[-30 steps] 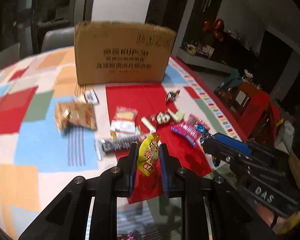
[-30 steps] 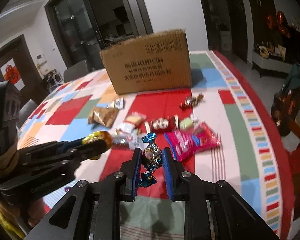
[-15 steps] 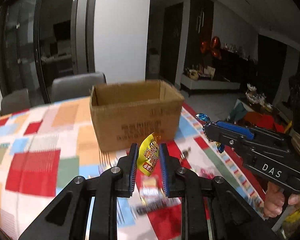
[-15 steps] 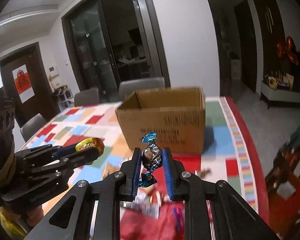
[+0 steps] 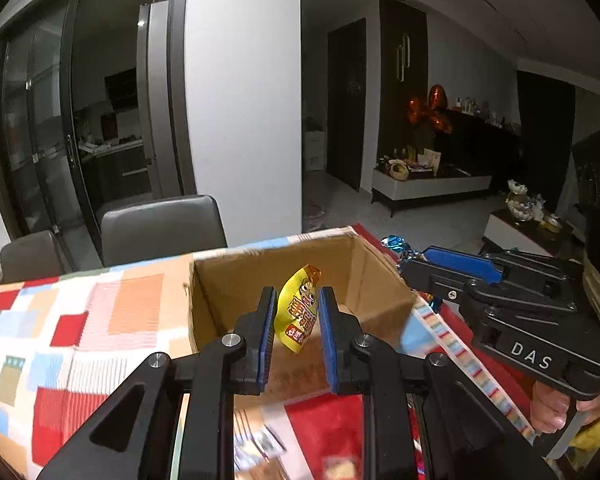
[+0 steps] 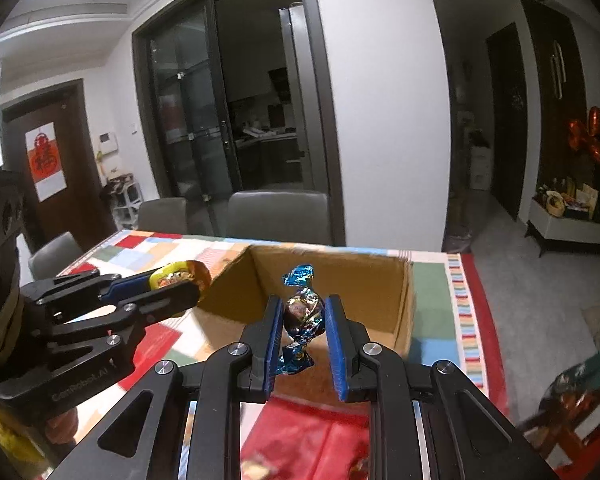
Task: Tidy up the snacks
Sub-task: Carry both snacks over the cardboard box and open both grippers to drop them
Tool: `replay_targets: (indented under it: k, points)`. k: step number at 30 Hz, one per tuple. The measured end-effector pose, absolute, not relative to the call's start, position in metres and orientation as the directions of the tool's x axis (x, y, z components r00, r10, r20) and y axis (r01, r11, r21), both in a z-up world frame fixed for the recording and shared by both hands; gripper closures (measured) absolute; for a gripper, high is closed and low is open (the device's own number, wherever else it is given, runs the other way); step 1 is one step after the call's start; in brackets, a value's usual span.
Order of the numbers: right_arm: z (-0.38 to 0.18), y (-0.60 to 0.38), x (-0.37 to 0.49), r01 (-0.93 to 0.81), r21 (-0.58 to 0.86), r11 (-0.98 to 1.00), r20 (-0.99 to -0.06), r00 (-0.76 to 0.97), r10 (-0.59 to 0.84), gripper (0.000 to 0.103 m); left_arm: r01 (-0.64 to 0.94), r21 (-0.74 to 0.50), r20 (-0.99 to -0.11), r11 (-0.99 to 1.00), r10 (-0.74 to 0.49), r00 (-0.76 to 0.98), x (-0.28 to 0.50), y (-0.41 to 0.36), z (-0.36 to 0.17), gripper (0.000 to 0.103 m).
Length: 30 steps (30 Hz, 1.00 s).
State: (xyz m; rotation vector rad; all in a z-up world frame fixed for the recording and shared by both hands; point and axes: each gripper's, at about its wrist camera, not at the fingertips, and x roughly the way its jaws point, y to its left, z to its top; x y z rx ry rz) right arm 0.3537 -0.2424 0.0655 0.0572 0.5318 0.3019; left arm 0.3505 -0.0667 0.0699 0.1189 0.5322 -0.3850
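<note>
Left wrist view: left claw [image 5: 296, 318] clamps a glossy yellow packet [image 5: 300, 312] over the open corrugated cardboard box [image 5: 236, 280]; beside it, right claw [image 6: 302, 322] pinches a crinkly blue foil candy [image 6: 302, 312] above the same box.

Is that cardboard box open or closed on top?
Open: the cardboard box shows its bare inner walls from above, with no flaps over them; its bottom is hidden.

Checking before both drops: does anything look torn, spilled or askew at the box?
Nothing stands out. The cardboard box stands open and upright, the left gripper holds the yellow snack packet intact, and the right gripper holds the blue foil candy.
</note>
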Motion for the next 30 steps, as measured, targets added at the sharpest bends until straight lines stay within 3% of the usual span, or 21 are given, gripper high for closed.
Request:
replay_targets:
  k: [10,12,13,30]
  points:
    - [0.053,-0.242,0.408,-0.233,0.103,0.967,-0.547,0.798,0.251,0.078,0.341,0.027,-0.571,0.940,-0.266,0.777,0.418,-0.082,0.059,0.078]
    - [0.050,-0.245,0.411,-0.216,0.097,0.972,-0.572,0.787,0.232,0.053,0.328,0.033,-0.586,0.944,-0.248,0.771,0.422,-0.081,0.056,0.046]
    - [0.048,-0.247,0.410,-0.204,0.103,0.974,-0.578,0.784,0.226,0.042,0.324,0.028,-0.584,0.946,-0.247,0.773,0.419,-0.078,0.054,0.043]
    - [0.033,-0.267,0.297,-0.195,0.019,0.981,-0.574,0.801,0.171,0.042,0.389,0.097,-0.581,0.916,-0.265,0.769,0.278,-0.074,0.017,0.043]
